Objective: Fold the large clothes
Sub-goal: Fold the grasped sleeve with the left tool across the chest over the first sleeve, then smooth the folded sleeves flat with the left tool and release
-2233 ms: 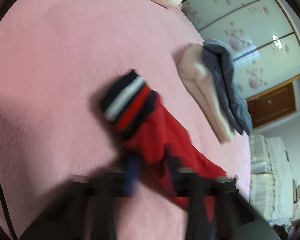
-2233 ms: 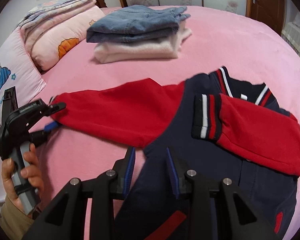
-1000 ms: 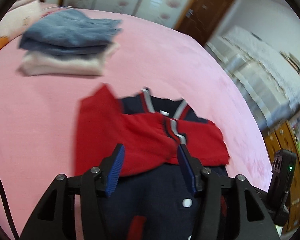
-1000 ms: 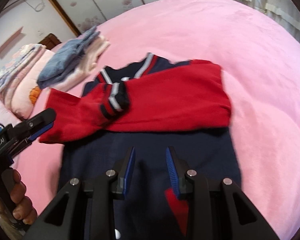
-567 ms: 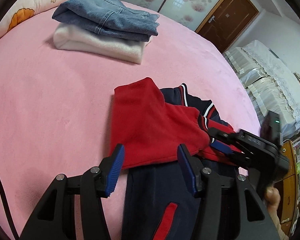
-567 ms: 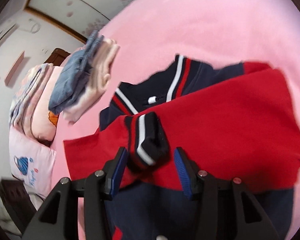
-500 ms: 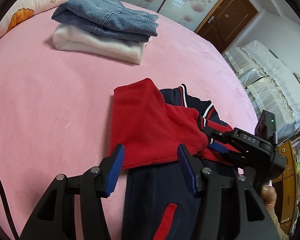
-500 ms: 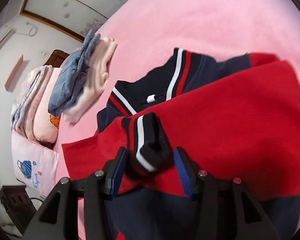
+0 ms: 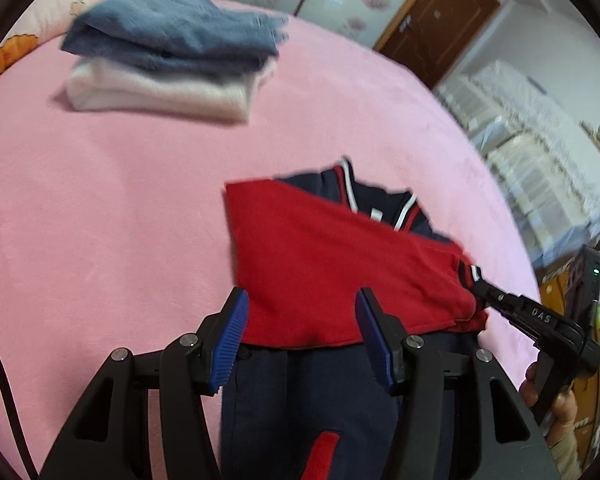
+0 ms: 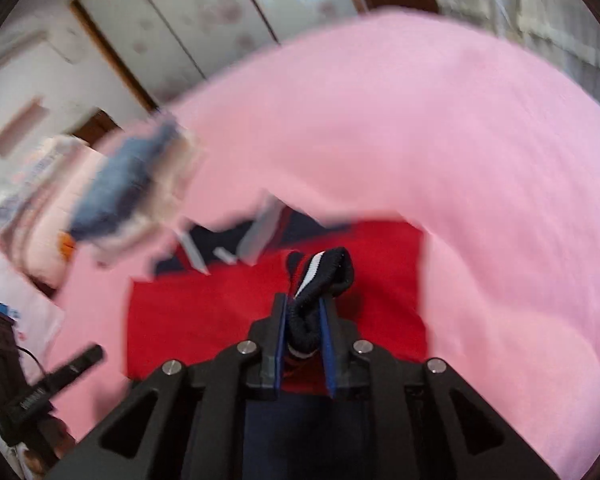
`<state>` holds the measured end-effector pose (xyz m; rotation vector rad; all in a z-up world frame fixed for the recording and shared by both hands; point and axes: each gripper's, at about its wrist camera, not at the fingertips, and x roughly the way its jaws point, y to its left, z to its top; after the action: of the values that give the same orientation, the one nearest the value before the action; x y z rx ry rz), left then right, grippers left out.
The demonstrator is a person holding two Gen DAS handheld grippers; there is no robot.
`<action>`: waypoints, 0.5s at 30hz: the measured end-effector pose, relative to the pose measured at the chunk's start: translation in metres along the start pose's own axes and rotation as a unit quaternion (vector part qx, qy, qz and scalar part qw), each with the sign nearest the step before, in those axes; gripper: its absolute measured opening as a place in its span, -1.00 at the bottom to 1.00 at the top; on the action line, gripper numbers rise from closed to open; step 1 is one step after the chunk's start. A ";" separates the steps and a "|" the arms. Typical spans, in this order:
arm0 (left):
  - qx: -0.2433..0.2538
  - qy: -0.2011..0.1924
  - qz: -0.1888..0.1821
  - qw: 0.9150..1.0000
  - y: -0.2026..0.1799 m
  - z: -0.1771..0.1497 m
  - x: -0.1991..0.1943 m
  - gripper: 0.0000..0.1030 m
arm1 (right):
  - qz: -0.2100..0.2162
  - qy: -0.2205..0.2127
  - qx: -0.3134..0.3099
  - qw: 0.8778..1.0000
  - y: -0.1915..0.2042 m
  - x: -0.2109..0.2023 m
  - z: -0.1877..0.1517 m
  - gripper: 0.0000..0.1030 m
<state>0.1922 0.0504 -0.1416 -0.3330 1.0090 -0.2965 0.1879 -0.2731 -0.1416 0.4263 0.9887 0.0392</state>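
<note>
Soft, even daylight all round, no hard shadows, just a faint one under the folded stack (image 9: 172,64) on the bed (image 9: 100,200). Left wrist view's mostly sharp in the middle, smeary toward the edges. Right wrist view is heavy motion blur everywhere except the hand-held gripper (image 10: 304,332) itself. Both have fisheye bending and black corners.

Left gripper (image 9: 300,336) agape, right gripper (image 10: 303,330) seemingly clamped.

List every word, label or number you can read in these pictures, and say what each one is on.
"DAS": on the right hand-held gripper, seen from the left wrist.
Lettering on the left hand-held gripper, seen from the right wrist: too blurred to read.
Neck tag on the jacket: too small to read.
</note>
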 end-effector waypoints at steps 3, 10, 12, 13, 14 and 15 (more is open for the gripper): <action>0.001 0.018 0.004 1.000 0.005 0.003 0.012 0.05 | 0.021 0.032 0.025 0.999 -0.022 0.006 -0.003 -0.39; -0.043 0.015 -0.004 0.999 0.041 0.033 0.024 0.05 | 0.041 0.006 0.027 0.999 -0.027 -0.005 0.019 -0.02; -0.047 0.021 -0.003 0.999 0.046 0.040 0.033 0.05 | 0.031 0.008 0.013 0.999 -0.024 0.003 0.023 -0.02; -0.049 0.026 -0.006 0.998 0.048 0.043 0.037 0.05 | 0.023 0.010 0.004 1.000 -0.021 0.010 0.026 -0.02; -0.050 0.030 -0.009 0.998 0.048 0.044 0.042 0.05 | 0.017 0.014 -0.001 1.000 -0.020 0.014 0.027 -0.02; -0.045 0.035 -0.007 0.998 0.047 0.047 0.049 0.05 | 0.009 0.017 -0.007 1.000 -0.019 0.021 0.028 -0.02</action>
<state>0.2613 0.0803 -0.1755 -0.4148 1.0922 -0.2774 0.2190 -0.2951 -0.1520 0.4233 1.0181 0.0707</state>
